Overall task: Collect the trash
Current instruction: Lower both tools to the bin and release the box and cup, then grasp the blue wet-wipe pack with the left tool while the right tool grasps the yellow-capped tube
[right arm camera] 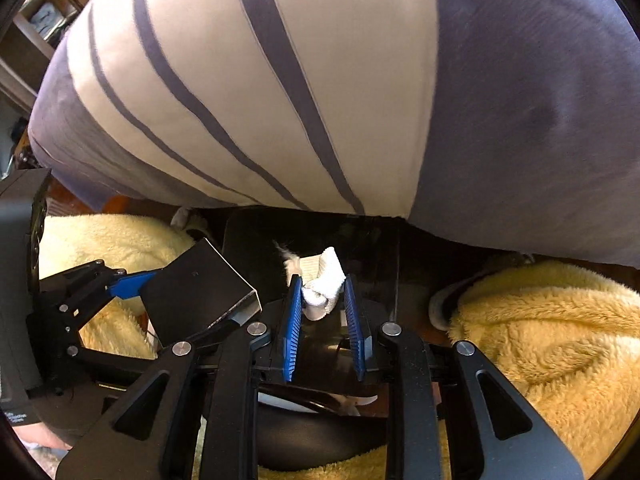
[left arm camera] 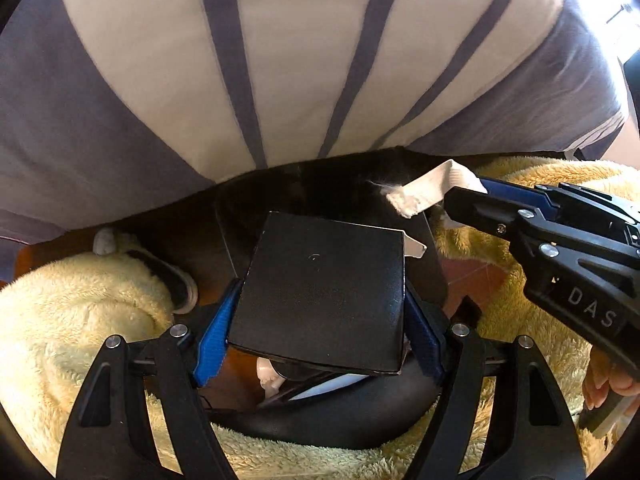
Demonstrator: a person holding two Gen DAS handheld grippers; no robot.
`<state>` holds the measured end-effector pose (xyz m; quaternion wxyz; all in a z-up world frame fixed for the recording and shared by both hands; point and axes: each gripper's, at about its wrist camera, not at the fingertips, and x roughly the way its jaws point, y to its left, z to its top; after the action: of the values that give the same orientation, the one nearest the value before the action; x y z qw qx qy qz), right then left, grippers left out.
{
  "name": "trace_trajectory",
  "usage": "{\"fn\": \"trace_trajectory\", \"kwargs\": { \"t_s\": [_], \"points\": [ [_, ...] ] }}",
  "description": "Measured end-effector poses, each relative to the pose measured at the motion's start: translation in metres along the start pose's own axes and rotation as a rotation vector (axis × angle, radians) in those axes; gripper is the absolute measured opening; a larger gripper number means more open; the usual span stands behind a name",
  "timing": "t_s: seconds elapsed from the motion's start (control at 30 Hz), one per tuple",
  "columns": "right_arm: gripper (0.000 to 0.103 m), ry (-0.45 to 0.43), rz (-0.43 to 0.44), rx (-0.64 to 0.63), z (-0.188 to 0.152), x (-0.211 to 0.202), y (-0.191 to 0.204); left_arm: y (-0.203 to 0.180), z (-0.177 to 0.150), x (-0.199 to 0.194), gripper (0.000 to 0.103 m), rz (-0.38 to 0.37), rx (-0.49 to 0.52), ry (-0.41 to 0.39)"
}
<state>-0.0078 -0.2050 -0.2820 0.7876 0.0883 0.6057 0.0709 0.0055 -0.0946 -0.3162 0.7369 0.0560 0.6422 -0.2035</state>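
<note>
The left claw (left arm camera: 320,312) grips one black box (left arm camera: 320,292) by its two side faces, blue pads pressed against them; the box's flat face tilts up toward the camera, its long axis running away from the claw. The right claw (right arm camera: 322,304) is closed on one white crumpled tissue (right arm camera: 325,280), which sticks out past the fingertips, just right of the box. Below the box a black bin (left arm camera: 340,420) shows white scraps inside. Two fuzzy yellow trouser legs (left arm camera: 80,312) flank the box, with a striped shirt (left arm camera: 280,60) bulging above it.
</note>
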Motion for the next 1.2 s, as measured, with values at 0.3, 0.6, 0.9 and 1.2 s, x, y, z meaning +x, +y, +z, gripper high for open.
{"fn": "trace_trajectory", "kwargs": {
  "t_s": [0.3,0.6,0.9,1.2],
  "points": [
    [0.053,-0.011,-0.001,0.028,0.006,-0.001,0.000,0.004,0.002,0.002,0.095,-0.030,-0.026,0.009],
    [0.082,-0.081,-0.035,0.016,0.013,-0.028,0.001,0.008,0.004,-0.021,0.095,-0.009,-0.025,-0.060],
    [0.093,-0.200,-0.073,0.015,0.022,-0.073,-0.002,0.009,0.006,-0.070,0.095,0.003,-0.021,-0.207],
    [0.093,-0.343,-0.120,-0.005,0.043,-0.124,-0.003,0.017,0.021,-0.124,0.095,0.033,-0.019,-0.361]
  ]
}}
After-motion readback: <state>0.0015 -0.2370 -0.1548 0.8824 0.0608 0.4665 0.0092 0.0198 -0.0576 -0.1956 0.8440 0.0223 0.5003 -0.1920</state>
